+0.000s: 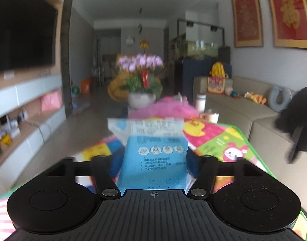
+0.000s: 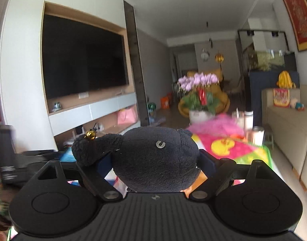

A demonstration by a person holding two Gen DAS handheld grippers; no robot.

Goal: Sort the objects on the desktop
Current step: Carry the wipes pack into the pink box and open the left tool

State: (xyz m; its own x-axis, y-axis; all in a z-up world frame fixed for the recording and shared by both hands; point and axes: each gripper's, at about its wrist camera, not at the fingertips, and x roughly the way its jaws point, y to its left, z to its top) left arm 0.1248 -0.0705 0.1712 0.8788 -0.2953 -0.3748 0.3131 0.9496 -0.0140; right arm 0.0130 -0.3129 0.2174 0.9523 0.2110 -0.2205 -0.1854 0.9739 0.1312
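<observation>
Living-room clutter fills both views: a bright patchwork cloth [image 1: 217,140] covers the table, with a sofa [image 1: 253,116] to its right.

Nearest in the left wrist view, the left gripper [image 1: 153,156] has a blue packet [image 1: 153,156] between its fingers, raised clear of the cloth. The packet's long axis runs straight ahead along the fingers, its white sealed end pointing away toward the room, printed face up. Both fingers sit against its sides, though whether they press is hard to tell.

In the right wrist view, the right gripper [image 2: 155,160] is clamped around a black plush toy [image 2: 155,156], also lifted above the table. The toy lies crosswise, with a fuzzy limb carrying a small gold bell [image 2: 90,134] sticking out past the left finger.

Farther along the table lie a pink fluffy heap [image 1: 163,108] and some bottles [image 2: 248,118]. Beyond them stands an orchid pot [image 1: 141,98]; a TV [image 2: 81,58] hangs on the left wall.
</observation>
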